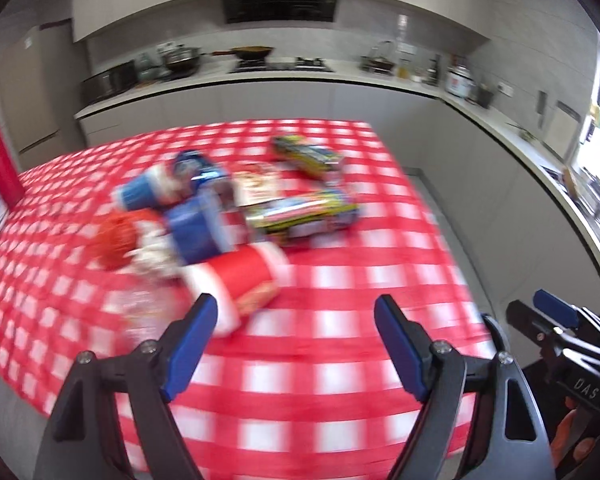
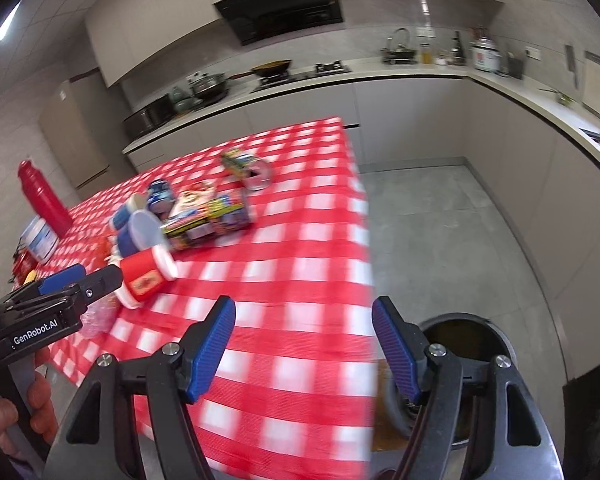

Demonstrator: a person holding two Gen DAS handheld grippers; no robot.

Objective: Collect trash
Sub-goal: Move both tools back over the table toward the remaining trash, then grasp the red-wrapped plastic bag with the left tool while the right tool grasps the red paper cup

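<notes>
Trash lies clustered on the checked worktop (image 1: pixel 340 380): a red-and-white cup (image 1: pixel 236 280) on its side nearest, blue cups (image 1: pixel 196 228) and foil wrappers (image 1: pixel 304 216) behind it. The left hand-held gripper (image 1: pixel 296 344) hovers just beside the red cup, jaws spread and empty, probably lining up a grab. The right hand-held gripper (image 2: pixel 304 344) is also released, near the bin (image 2: pixel 472 360) on the floor off the worktop's edge, handy for drops.
</notes>
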